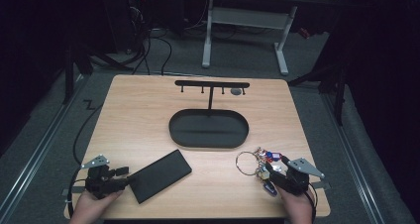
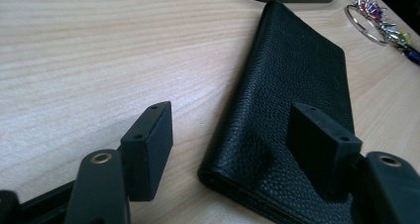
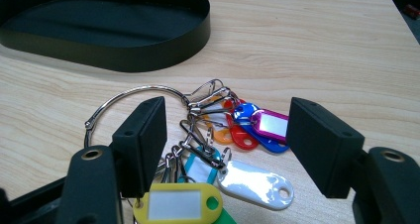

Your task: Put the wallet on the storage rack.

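One black oval tray sits mid-table, with one T-shaped hook stand rising from its far side. Near the tray's left front lies one black leather wallet. Near its right front lies one large metal key ring carrying a bunch of plastic tags; at least six colours show, the full count unclear.

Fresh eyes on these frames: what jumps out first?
The colourful key tags on a big metal ring at the table's near right, lying between the open right gripper's jaws. Next, the black oval tray with its hook stand at mid-table. At near left, a black leather wallet lies flat, its near end between the jaws of the open left gripper.
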`<state>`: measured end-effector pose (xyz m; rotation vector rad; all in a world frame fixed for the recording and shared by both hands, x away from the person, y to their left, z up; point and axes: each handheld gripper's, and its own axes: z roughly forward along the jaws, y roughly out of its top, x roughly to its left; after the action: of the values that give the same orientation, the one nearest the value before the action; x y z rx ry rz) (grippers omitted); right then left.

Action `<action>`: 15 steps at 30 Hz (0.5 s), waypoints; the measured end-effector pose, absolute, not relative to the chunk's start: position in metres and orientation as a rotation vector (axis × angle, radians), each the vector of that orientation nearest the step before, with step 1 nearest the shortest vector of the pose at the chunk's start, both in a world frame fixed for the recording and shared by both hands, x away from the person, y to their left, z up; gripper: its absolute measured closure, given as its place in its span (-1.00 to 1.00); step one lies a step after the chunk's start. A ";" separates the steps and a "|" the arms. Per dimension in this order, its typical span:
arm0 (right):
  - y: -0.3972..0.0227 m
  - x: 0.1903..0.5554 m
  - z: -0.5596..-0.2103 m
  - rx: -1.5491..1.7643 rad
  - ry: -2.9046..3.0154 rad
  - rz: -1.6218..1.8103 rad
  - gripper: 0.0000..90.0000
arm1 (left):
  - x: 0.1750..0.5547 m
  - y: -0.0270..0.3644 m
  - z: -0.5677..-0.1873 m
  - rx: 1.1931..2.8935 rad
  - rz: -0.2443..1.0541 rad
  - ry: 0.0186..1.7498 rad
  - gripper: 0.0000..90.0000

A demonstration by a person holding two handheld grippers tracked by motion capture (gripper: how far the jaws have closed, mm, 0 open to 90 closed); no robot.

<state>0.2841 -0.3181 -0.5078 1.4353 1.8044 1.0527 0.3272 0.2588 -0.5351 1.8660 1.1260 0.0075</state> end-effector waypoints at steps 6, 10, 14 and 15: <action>-0.318 0.284 -0.508 1.438 1.804 1.053 -0.27 | 0.327 0.258 -0.536 1.877 -0.020 1.111 -0.15; -0.317 0.284 -0.508 1.433 1.804 1.053 -0.27 | 0.326 0.256 -0.537 1.891 -0.043 1.082 -0.02; -0.317 0.284 -0.508 1.435 1.804 1.052 -0.27 | 0.325 0.253 -0.538 1.914 -0.043 1.056 0.10; -0.317 0.284 -0.508 1.436 1.803 1.051 -0.27 | 0.325 0.253 -0.538 1.909 -0.052 1.062 0.15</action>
<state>0.2843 -0.3172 -0.5079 1.4356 1.8034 1.0514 0.3246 0.2532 -0.5380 1.9094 1.0618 -0.0524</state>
